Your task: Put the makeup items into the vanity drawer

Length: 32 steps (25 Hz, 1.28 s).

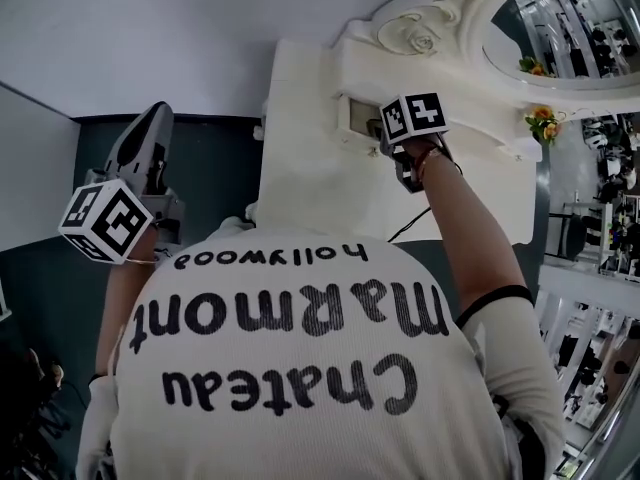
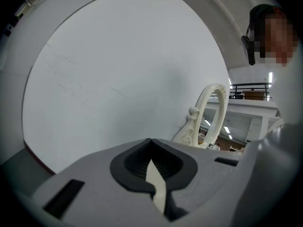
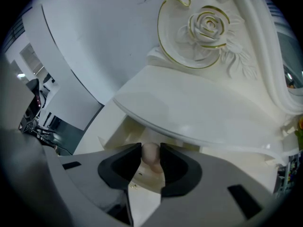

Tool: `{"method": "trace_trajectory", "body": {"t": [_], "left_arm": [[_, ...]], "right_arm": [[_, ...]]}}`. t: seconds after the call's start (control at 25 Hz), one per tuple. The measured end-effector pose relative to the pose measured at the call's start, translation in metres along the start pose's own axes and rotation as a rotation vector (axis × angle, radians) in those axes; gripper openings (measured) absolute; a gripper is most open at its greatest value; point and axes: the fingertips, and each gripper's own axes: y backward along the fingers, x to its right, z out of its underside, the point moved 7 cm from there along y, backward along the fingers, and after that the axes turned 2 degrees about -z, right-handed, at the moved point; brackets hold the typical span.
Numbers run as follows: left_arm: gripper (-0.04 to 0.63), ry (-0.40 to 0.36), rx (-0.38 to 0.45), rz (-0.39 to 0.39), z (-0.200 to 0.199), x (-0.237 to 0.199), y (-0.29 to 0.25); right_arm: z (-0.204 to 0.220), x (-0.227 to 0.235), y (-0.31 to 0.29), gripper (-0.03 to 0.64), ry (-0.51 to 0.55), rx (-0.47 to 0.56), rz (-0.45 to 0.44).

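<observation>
Looking down from the head view, there's print on the person's white shirt (image 1: 300,368), black letters, all upside down to the camera: "Chateau" in big rounded script nearest us, "Marmont" just as big on the line beyond it, and then "hollywood" in small lower-case letters further out, close to the shirt's far edge, curving slightly with the cloth

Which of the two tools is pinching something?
The right tool, up at the white vanity: its jaws are closed on a small round cream knob. The left tool is shut on nothing, facing the pale wall.
</observation>
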Motion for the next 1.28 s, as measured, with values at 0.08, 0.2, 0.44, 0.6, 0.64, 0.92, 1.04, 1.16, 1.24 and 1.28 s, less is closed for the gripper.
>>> {"method": "trace_trajectory", "body": {"t": [0.08,0.2,0.44,0.6,0.64,0.92,1.04,1.16,1.24,1.28], "left_arm": [[0.008,0.009,-0.014,0.01,0.001,-0.006,-0.005],[0.008,0.023,-0.026,0.024,0.002,-0.013,-0.013],[0.008,0.048,-0.04,0.052,0.004,-0.019,-0.028],[0.008,0.051,-0.041,0.058,0.001,-0.023,-0.031],[0.008,0.052,-0.04,0.058,0.0,-0.024,-0.031],[0.008,0.062,-0.031,0.045,-0.007,-0.033,-0.025],[0.008,0.066,-0.03,0.04,-0.007,-0.036,-0.024],[0.008,0.066,-0.017,0.021,-0.007,-0.038,-0.022],[0.008,0.066,-0.01,0.011,-0.008,-0.04,-0.021],[0.008,0.067,-0.01,0.009,-0.008,-0.041,-0.02]], "right_arm": [[0.001,-0.001,0.0,0.144,-0.008,-0.005,0.009],[0.001,-0.001,0.0,0.146,-0.021,-0.012,0.016],[0.005,0.0,0.0,0.149,-0.055,-0.007,0.026],[0.003,-0.001,0.0,0.15,-0.072,-0.002,0.02],[0.002,-0.001,0.0,0.15,-0.079,0.0,0.014],[-0.002,-0.008,0.0,0.152,-0.112,0.007,-0.023],[-0.002,-0.009,-0.001,0.152,-0.144,0.015,-0.048],[-0.003,-0.01,-0.001,0.152,-0.16,0.022,-0.064],[-0.004,-0.011,-0.002,0.152,-0.158,0.025,-0.061],[-0.004,-0.011,-0.002,0.152,-0.161,0.027,-0.062]]}}
